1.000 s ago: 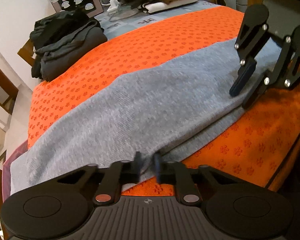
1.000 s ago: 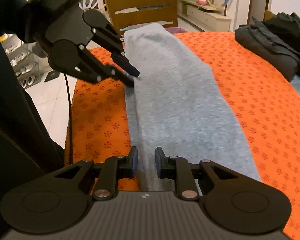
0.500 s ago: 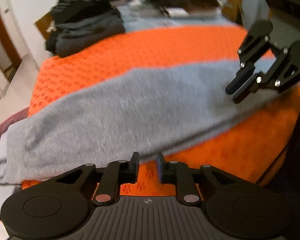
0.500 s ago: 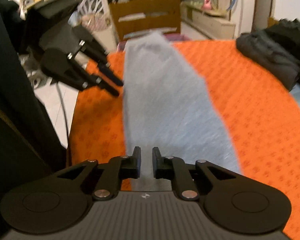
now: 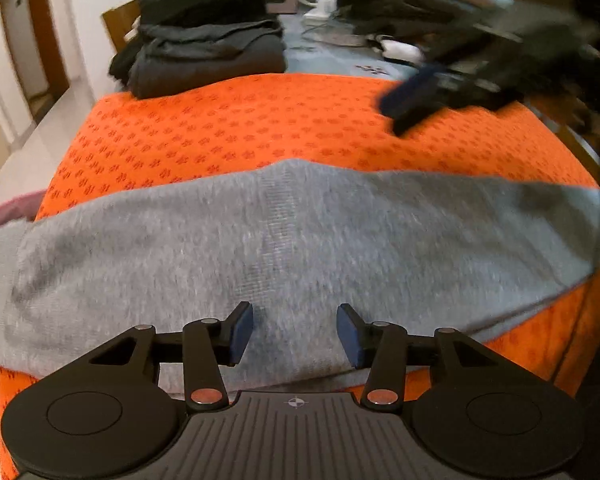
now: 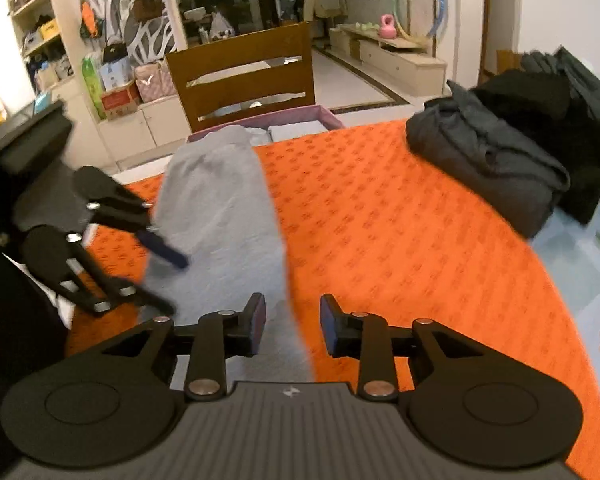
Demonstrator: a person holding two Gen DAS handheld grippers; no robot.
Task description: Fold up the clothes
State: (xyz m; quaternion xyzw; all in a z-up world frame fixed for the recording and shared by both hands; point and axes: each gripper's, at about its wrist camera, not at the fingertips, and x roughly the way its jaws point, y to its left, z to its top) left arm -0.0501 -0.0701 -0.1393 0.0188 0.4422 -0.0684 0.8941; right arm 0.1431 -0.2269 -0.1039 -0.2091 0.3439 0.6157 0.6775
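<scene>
Garment: your grey folded garment (image 5: 300, 240) lies as a long strip along the near edge of the orange mat (image 5: 260, 128).
Left gripper (image 5: 296, 332): jaws opening, above the grey cloth, nothing pinched.
Right gripper (image 6: 292, 326): jaws opening over the strip's edge, empty.
Room: bare mat up to the dark folded stack (image 6: 488, 160).

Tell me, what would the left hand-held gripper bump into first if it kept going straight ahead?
Probably the grey garment. The left hand-held gripper points down at it, jaws opening with nothing pinched between them. How close it is, I can't tell.

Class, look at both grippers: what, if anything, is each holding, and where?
Nothing. Left gripper and right gripper are opening, empty, above the grey garment.
</scene>
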